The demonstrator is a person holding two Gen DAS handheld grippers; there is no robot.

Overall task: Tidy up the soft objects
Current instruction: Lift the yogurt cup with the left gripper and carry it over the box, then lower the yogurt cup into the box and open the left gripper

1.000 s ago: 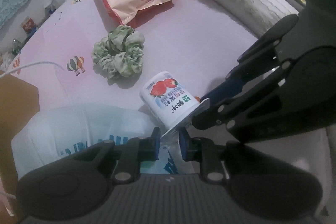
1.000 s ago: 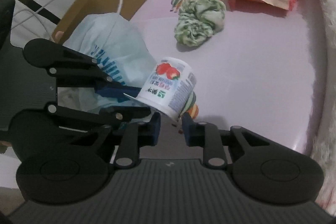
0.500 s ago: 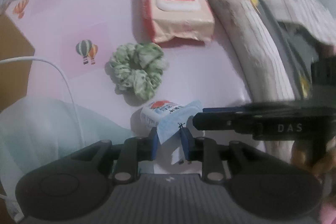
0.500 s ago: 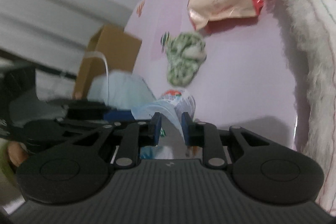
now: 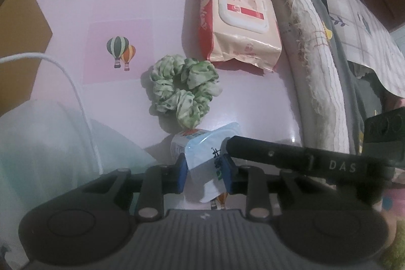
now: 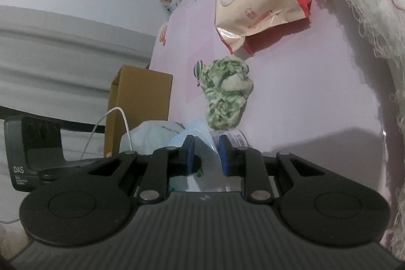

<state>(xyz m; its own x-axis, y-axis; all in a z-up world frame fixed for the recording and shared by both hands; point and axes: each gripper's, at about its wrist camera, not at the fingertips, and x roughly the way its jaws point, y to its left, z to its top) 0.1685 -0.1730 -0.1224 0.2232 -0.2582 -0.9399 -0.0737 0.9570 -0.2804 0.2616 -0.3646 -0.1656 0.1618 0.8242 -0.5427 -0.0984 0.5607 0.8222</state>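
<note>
Both our grippers sit at the small yogurt cup on the pink tabletop. Our left gripper has just been easing wider, its blue pads loosely flanking the peeled foil lid; whether they press it we cannot tell. Our right gripper stays narrow around the same lid. Beyond lie one green scrunchie and one wet-wipes pack.

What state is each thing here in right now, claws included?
Yogurt cup: tipped over, foil lid peeled back.
Left claw: opening slightly, foil lid between its pads.
Right claw: shut on the cup's edge.
Scrunchie: lying loose.
Wipes pack: flap closed.
Cardboard box: open.
</note>
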